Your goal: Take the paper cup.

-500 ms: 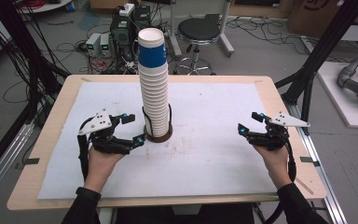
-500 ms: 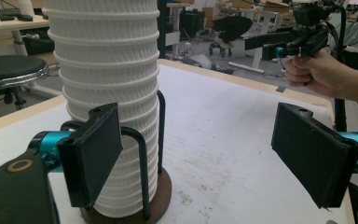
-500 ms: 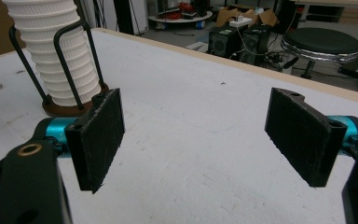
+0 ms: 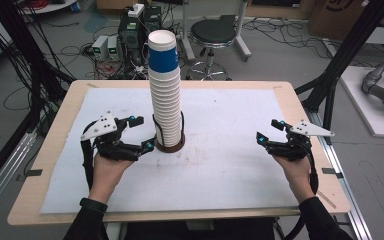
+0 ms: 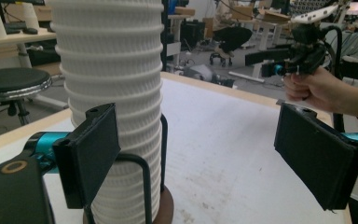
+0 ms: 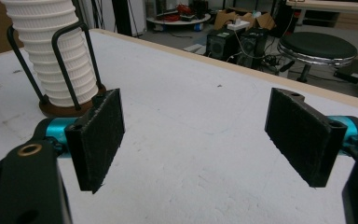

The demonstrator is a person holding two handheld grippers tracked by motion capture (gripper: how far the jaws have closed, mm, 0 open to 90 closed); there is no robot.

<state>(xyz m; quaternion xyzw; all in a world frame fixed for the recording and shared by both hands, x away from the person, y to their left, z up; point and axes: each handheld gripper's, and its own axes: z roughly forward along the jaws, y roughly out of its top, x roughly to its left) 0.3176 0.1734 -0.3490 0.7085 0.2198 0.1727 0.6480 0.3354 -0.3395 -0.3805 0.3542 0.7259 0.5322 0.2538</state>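
While both sets of jaws are standing spread and empty, the left gripper (image 4: 141,134) is sitting just beside the cup stack (image 4: 165,100) mid-table, as half a second ago; the right gripper (image 4: 269,131) is waiting well apart.

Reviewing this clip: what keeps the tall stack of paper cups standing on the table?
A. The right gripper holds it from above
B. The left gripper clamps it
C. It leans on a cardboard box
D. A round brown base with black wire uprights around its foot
D: the stack of cups stands in a round brown base with black wire uprights, while the left gripper is open beside it and the right gripper is open, far off.
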